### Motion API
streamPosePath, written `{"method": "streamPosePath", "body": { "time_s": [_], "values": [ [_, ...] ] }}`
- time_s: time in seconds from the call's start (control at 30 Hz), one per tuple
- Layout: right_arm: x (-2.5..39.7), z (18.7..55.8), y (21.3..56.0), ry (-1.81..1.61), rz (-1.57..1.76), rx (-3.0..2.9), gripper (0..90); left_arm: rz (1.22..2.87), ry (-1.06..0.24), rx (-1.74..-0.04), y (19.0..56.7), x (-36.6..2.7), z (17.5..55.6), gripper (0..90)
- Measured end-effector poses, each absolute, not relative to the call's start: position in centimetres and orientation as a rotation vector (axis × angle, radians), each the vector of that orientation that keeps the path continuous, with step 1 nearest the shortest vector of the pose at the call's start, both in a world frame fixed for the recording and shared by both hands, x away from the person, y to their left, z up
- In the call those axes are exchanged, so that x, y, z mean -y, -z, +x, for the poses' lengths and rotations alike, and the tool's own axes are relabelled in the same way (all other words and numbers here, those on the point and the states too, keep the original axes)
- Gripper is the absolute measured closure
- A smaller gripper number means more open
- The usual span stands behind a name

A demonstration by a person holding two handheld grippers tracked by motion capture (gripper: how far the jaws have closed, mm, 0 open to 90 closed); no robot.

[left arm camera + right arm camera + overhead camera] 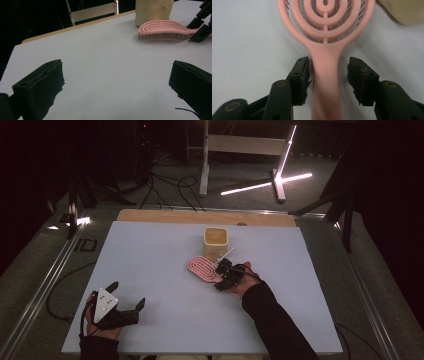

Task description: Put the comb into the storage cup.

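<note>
A pink hairbrush [201,268] lies bristles down on the pale blue table [165,250], just in front of a beige container [215,240]. My right gripper [328,65] is open and straddles the brush handle [325,82]. Its left jaw touches the handle and its right jaw stands a small gap away. From above, that gripper [221,273] sits at the brush's near right end. My left gripper [127,296] rests near the table's front left corner, open wide with nothing between its fingers [42,82]. The left gripper view has the hairbrush [162,29] and the container [153,10] far off.
The table's wooden back edge [205,216] lies behind the container. Beyond it, a dark floor holds cables [170,185], a white stand [205,160] and bright light bars [265,184]. Metal rails [45,280] run along both sides.
</note>
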State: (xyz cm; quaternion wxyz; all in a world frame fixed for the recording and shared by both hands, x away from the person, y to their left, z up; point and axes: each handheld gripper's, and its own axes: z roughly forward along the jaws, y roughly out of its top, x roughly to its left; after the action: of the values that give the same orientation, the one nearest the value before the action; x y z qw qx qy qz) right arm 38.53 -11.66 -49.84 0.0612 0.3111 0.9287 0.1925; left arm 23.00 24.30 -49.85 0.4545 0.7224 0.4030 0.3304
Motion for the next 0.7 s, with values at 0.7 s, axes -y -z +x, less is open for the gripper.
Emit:
{"method": "streamPosePath", "body": {
  "time_s": [0.7],
  "values": [
    [11.39, 38.54, 49.77, -0.565, 0.938, -2.819, 62.1, 1.794, -0.817, -0.990, 49.93, -24.13, 23.05, 0.1]
  ]
}}
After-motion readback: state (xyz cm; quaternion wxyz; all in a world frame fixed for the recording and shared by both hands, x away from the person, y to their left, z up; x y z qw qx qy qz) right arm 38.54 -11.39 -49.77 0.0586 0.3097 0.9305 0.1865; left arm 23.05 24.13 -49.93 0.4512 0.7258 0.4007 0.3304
